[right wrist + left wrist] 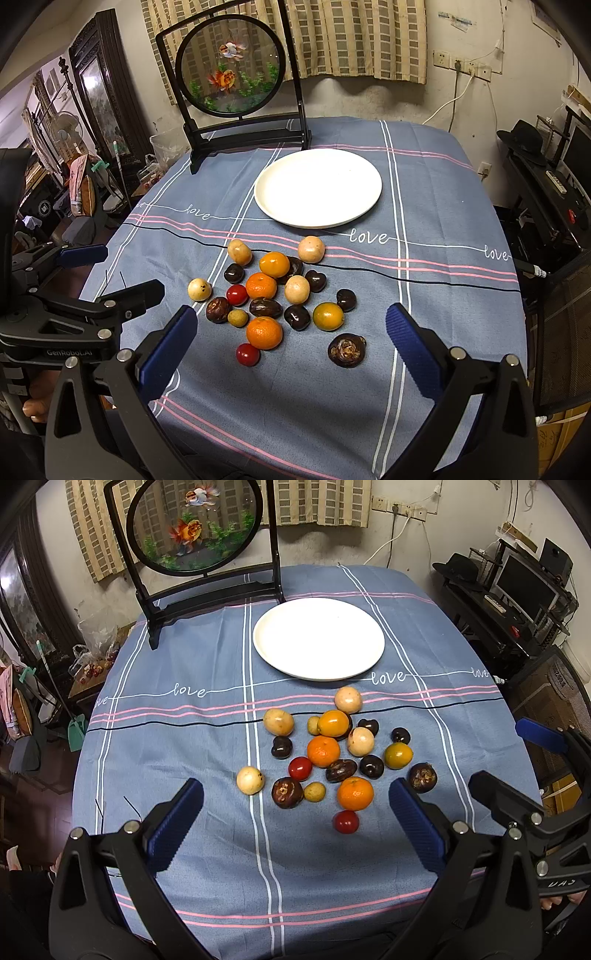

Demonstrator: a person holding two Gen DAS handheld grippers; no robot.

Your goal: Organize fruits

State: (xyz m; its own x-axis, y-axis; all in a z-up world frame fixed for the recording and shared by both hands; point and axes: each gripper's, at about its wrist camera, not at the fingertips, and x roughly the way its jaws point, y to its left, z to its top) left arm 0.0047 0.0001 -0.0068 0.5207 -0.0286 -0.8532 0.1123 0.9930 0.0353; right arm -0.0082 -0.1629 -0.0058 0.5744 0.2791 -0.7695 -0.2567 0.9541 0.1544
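Observation:
Several small fruits lie loose on the blue tablecloth: oranges (pixel 355 793) (pixel 264 332), red cherry tomatoes (pixel 346 821) (pixel 247 354), dark chestnut-like fruits (pixel 287 792) (pixel 347 350) and pale round ones (pixel 250 780) (pixel 199 289). A white plate (pixel 319 638) (pixel 318 187) stands beyond them with nothing on it. My left gripper (pixel 295 812) is open and holds nothing, above the near side of the pile. My right gripper (pixel 291 339) is open and holds nothing, likewise near the pile. Each gripper shows at the edge of the other's view.
A round goldfish screen on a black stand (pixel 192 528) (pixel 231 64) sits at the table's back left. The tablecloth (pixel 184 738) drops off at the round table's edges. A black desk with a monitor (pixel 524 587) stands to the right.

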